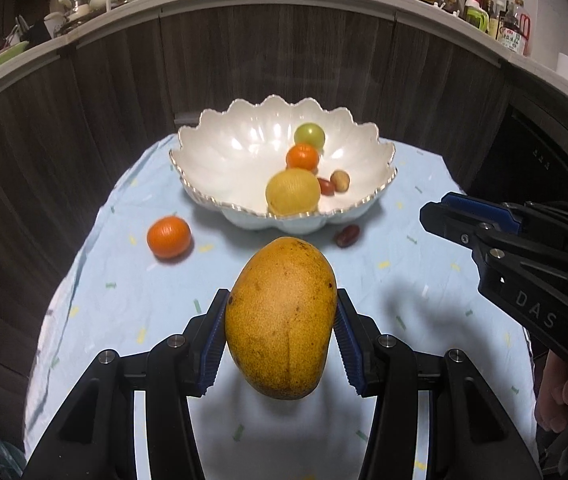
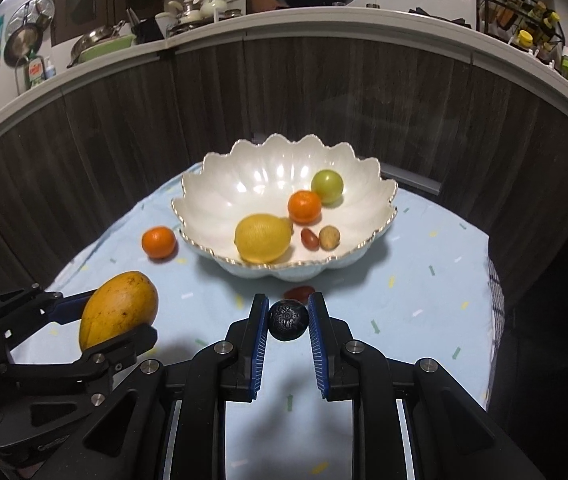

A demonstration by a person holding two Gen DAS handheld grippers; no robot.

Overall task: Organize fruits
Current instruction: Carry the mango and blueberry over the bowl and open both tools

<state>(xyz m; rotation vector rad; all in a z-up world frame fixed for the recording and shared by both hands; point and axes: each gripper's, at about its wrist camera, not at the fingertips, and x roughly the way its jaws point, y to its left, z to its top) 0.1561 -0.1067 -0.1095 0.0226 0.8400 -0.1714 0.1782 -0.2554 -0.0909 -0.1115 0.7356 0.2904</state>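
Before white bowl (image 1: 220, 160), above tabletop (image 1: 132, 280): left hand-held gripper (image 1: 282, 334) clamped on mango (image 1: 282, 318). Right hand-held gripper (image 2: 288, 320) clamped on small dark round fruit (image 2: 288, 319), also before bowl. Inside bowl: lemon (image 2: 263, 238), orange (image 2: 304, 207), green fruit (image 2: 327, 187). Left of bowl on tabletop: second orange (image 1: 168, 237). Just before bowl: red date (image 1: 347, 236).
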